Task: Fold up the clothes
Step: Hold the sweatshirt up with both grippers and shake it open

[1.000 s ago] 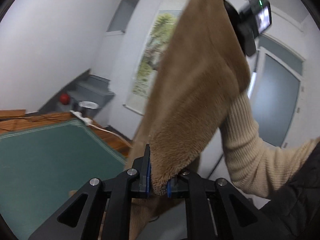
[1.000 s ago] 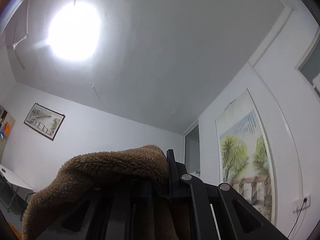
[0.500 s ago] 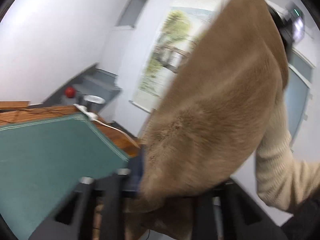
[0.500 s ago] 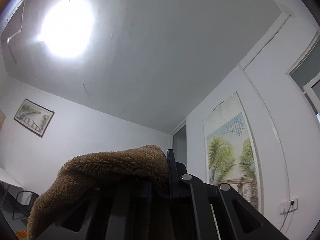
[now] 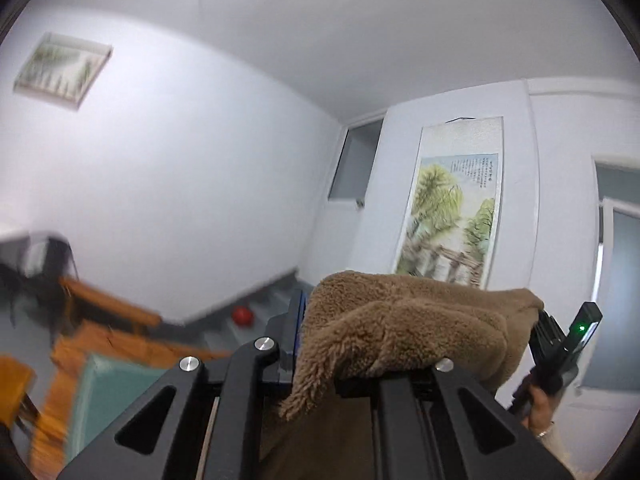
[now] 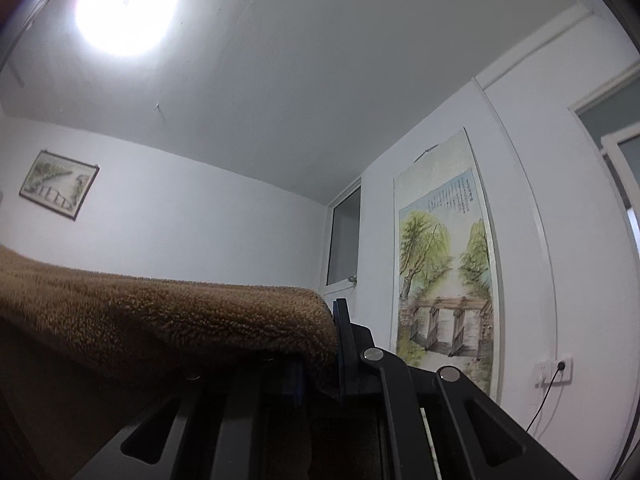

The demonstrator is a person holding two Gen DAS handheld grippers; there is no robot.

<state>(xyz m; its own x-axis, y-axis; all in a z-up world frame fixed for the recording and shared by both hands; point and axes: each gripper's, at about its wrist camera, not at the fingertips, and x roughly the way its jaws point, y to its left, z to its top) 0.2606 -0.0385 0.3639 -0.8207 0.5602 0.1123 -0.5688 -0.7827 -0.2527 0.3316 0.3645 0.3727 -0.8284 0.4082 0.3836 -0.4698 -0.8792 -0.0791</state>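
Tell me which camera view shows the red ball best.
The left wrist view: the red ball sits small and slightly blurred on a grey step beyond the brown fleece garment. The right wrist view shows no ball at all, only garment, walls and ceiling.

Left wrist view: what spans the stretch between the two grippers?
The brown fleece garment alone, running from the left gripper to the right gripper in the left wrist view.

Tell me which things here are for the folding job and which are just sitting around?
For the job:
fluffy brown garment
left gripper, shut on it
right gripper, shut on it
green mat

Just around:
scroll painting
small framed picture
red ball
wall socket
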